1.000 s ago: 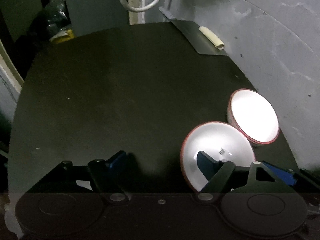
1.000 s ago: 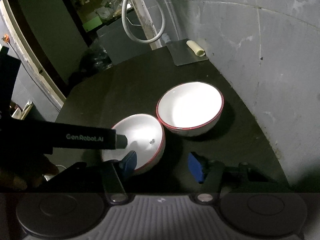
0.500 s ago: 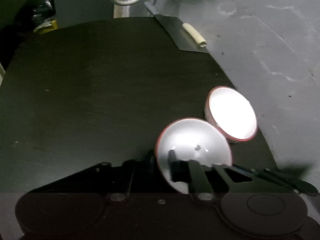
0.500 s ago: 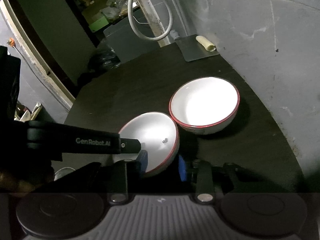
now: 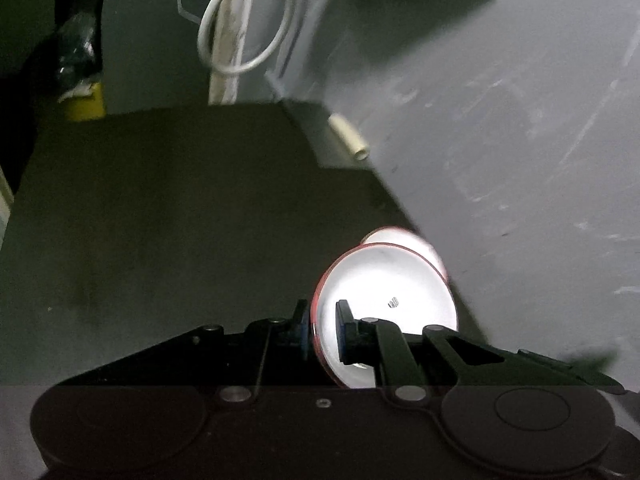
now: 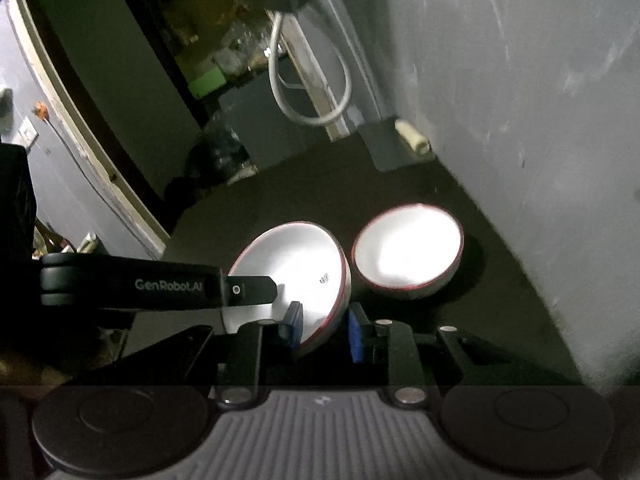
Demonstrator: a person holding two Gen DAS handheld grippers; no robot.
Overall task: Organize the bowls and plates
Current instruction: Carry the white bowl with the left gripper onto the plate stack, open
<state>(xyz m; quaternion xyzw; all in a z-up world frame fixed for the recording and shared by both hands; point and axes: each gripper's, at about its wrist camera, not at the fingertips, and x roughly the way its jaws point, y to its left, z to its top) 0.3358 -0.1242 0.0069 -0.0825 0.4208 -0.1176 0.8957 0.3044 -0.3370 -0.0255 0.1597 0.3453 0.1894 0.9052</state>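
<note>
here both the left tool [image 5: 322, 330] and right tool [image 6: 326, 330] pinch the tilted bowl's [image 6: 296, 268] rim

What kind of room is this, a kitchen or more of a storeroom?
Probably a back room or utility corner, not a tidy kitchen. A dark table stands against a scuffed grey wall, a white hose hangs looped by a doorway, and two red-rimmed bowls are the only tableware.

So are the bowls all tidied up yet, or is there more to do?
Not yet. Nothing looks stacked so far. The near bowl is tipped up, with the left gripper clamped on its rim and the right gripper around its other edge. The far bowl sits on the table. Probably left: nesting them.
</note>
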